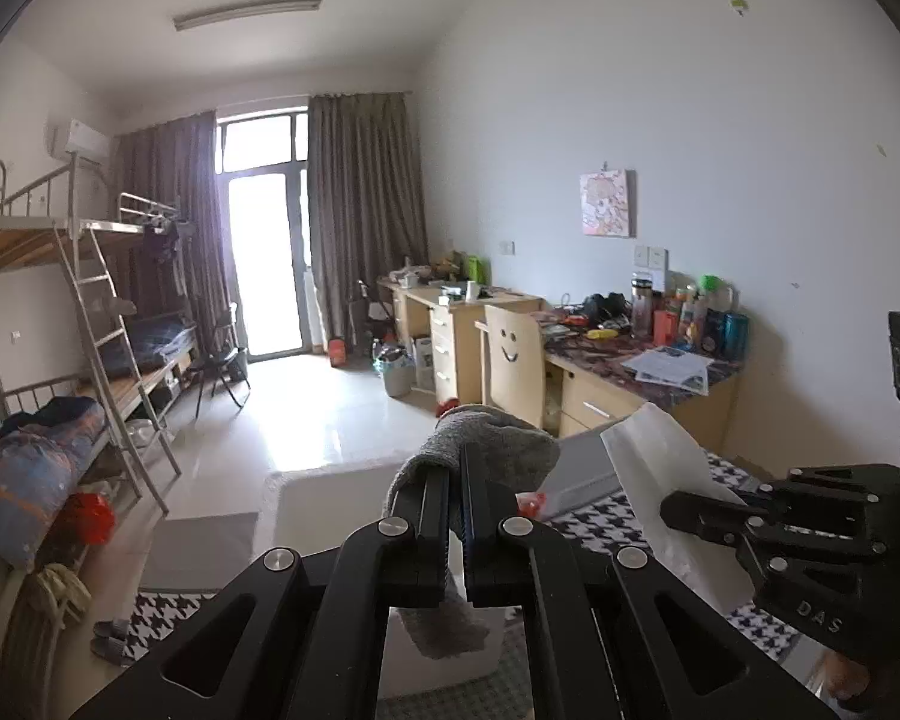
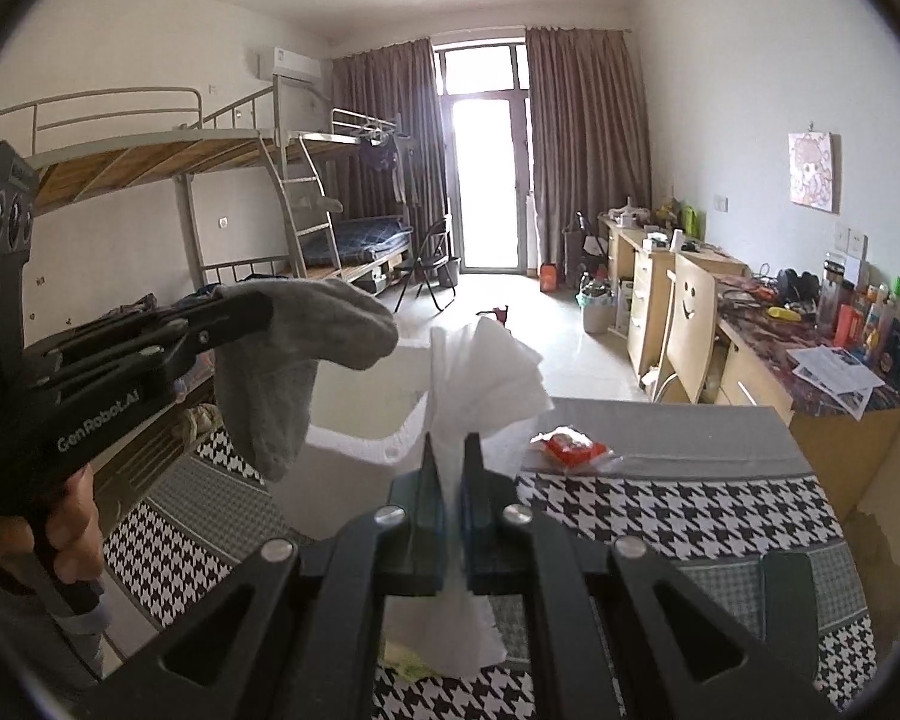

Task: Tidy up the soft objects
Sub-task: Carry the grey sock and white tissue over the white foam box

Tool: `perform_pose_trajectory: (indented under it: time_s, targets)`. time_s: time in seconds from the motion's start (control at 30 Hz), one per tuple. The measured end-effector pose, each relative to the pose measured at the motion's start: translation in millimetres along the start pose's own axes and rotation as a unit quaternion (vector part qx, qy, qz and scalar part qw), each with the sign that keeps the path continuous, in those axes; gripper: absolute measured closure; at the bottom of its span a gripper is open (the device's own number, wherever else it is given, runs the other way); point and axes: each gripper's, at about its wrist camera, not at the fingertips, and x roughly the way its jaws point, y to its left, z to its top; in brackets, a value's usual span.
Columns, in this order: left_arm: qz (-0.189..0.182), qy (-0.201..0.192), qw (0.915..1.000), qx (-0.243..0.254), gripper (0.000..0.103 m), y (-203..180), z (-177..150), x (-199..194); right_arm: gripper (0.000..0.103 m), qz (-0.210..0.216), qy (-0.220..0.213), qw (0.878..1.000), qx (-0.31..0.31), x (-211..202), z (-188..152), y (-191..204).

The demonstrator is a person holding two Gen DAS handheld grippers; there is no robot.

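Observation:
My left gripper (image 1: 456, 456) is shut on a grey sock (image 1: 492, 441) that drapes over its fingertips and hangs below. From the right wrist view the same left gripper (image 2: 258, 306) shows at the left, the grey sock (image 2: 288, 354) dangling from it above a white foam box (image 2: 360, 414). My right gripper (image 2: 450, 450) is shut on a white paper tissue (image 2: 486, 378) that fans out above the fingertips. In the left wrist view the right gripper (image 1: 672, 507) pinches the white tissue (image 1: 660, 462) at the right. A red snack packet (image 2: 570, 447) lies on the grey bedspread.
A houndstooth and grey bedspread (image 2: 678, 516) covers the surface below. Metal bunk beds (image 2: 210, 180) line the left wall. Wooden desks (image 2: 750, 372) with clutter and a smiley-face chair (image 2: 690, 312) stand at the right. A person's hand (image 2: 72, 516) holds the left gripper.

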Motion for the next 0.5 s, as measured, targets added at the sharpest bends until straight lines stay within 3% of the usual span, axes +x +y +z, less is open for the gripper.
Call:
perform_pose_trajectory:
  time_s: [0.5]
  targets:
    - [0.037,0.013,0.9992,-0.012,0.1,23,13,39,0.096,0.008,0.005,1.0,-0.01,30,31,-1]
